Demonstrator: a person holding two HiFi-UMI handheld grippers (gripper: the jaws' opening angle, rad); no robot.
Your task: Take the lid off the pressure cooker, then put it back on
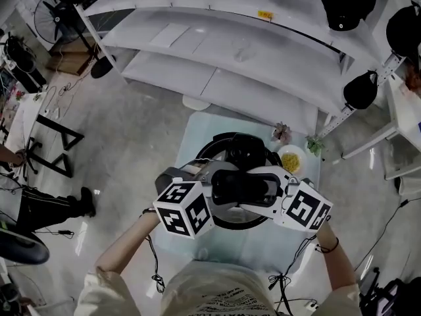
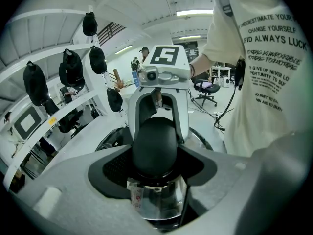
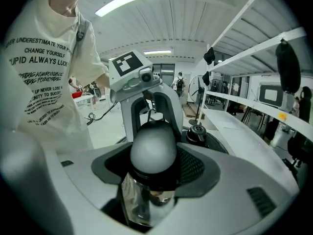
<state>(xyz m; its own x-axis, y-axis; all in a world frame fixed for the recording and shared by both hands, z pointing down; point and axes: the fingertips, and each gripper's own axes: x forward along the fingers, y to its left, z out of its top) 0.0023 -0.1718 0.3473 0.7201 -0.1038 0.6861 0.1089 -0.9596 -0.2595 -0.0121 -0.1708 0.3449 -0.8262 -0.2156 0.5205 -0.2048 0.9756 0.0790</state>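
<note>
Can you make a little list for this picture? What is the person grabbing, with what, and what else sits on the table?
Place: a small table beside white shelves
Pot: pressure cooker on the table
Left gripper: closed on the black lid knob
Right gripper: closed on the same knob from the opposite side
Also on the table: a small bowl of yellow food and a little plant
Lid lifted yet: cannot tell
</note>
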